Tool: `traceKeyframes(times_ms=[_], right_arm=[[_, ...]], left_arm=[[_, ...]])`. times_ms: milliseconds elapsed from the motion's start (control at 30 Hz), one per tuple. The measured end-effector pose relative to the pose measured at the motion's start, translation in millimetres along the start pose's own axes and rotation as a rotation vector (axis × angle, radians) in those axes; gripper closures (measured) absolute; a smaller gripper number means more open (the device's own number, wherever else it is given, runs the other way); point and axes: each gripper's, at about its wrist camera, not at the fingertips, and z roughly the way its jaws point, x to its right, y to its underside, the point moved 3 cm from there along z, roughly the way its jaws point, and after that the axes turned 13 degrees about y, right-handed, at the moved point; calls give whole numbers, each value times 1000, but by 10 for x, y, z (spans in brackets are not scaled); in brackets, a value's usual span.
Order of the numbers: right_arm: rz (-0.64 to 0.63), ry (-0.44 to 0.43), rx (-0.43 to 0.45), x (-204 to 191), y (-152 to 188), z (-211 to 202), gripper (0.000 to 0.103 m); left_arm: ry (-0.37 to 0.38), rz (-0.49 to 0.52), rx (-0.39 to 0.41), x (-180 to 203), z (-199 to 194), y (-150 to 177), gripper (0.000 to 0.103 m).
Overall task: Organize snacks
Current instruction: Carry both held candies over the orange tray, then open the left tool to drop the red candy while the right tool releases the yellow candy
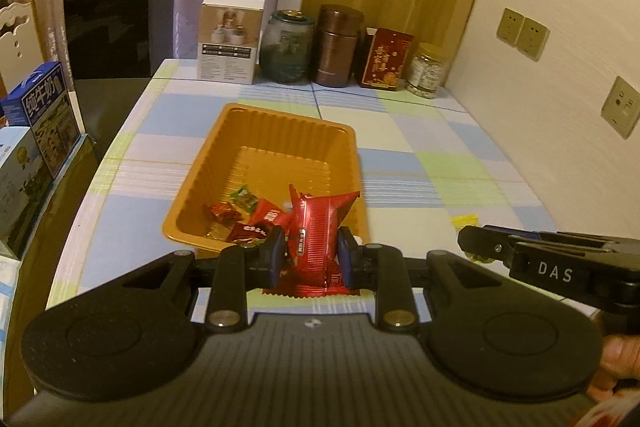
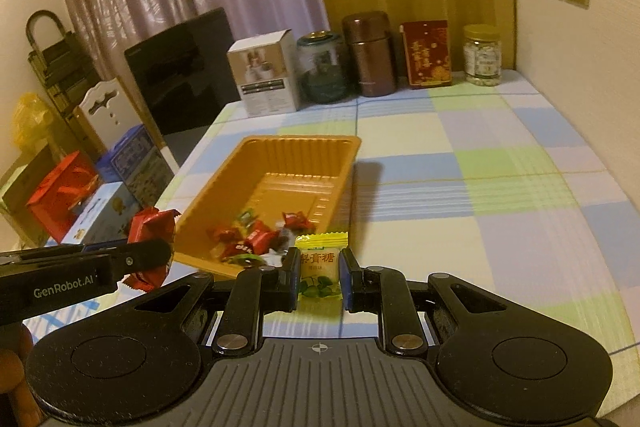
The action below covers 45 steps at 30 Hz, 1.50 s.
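An orange plastic tray (image 1: 280, 135) (image 2: 296, 151) lies on the checked tablecloth with several wrapped sweets (image 1: 240, 215) (image 2: 256, 239) at its near end. My left gripper (image 1: 310, 255) is shut on a red snack packet (image 1: 316, 239), held just in front of the tray's near rim; the packet also shows in the right wrist view (image 2: 150, 231). My right gripper (image 2: 320, 273) is shut on a yellow candy packet (image 2: 320, 263), held above the table by the tray's near right corner; it shows at the right in the left wrist view (image 1: 480, 241).
Along the table's far edge stand a white box (image 1: 230, 41), a green jar (image 1: 286, 47), a brown canister (image 1: 338, 45), a red tin (image 1: 386, 59) and a small jar (image 1: 428, 71). A wall runs along the right. Boxes (image 1: 40, 107) and a black appliance (image 1: 120, 23) stand left.
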Motion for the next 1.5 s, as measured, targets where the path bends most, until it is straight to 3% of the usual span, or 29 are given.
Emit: traceKeyframes(times_ms=[433,867,1400,1467,1500], right_arm=[[-19,-4,-27,-131,-81,340,83],[-16,-40,-55,-378,-341,896,83],[1,-35,-93,-408,-401,1286,83],[3,-33,-96,-396,-393,1297,83],[5,-30,-97,-387,-390,1297,83]], left_arm=[[-24,-29,-22,-349,184,-85,78],[-41,-29,-59,-710,660,-327,78],[-22,-12,-126,-859,1163,-414,78],[-17,-16,-120,-877,1181,-418,64],[-24,-12,-119,-882,1176,-414,62]])
